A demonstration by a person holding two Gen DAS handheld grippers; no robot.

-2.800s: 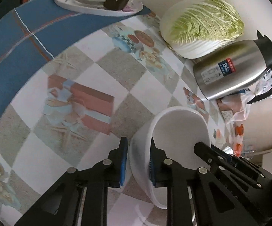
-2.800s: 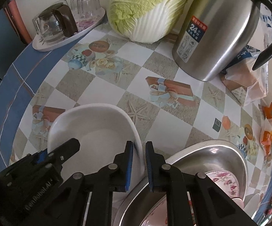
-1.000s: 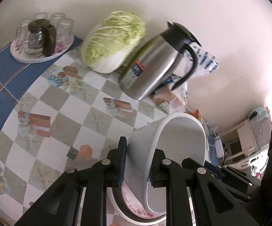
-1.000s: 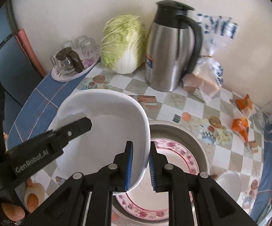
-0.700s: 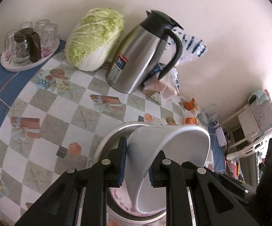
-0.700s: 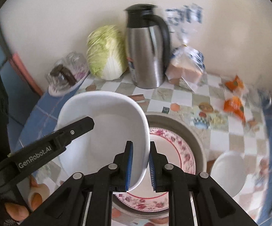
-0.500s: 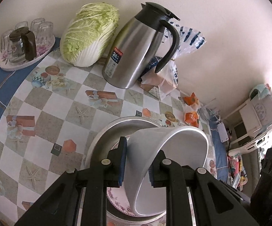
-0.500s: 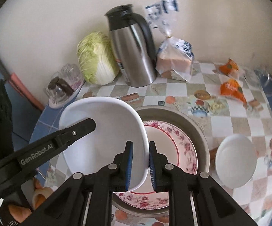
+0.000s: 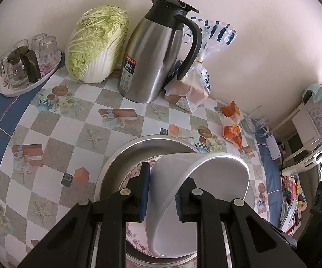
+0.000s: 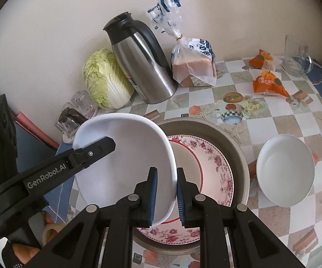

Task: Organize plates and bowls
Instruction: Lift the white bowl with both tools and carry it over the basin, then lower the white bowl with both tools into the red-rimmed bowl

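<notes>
Both grippers hold a large white bowl tilted above a floral plate. That plate lies in a round steel basin. My left gripper is shut on the bowl's left rim, one pad outside the wall and one inside. My right gripper is shut on the opposite rim of the same bowl. The left gripper's finger reaches into the bowl in the right wrist view. A smaller white bowl sits on the table right of the basin.
Along the wall stand a steel thermos jug, a cabbage, a bagged loaf and a tray of glasses. Orange snack packets and a glass mug lie at the far right. The checked tablecloth shows left of the basin.
Both grippers carried the white bowl sideways from the bare tablecloth to above the basin and plate. The right wrist rolled, and the smaller bowl came into view.
</notes>
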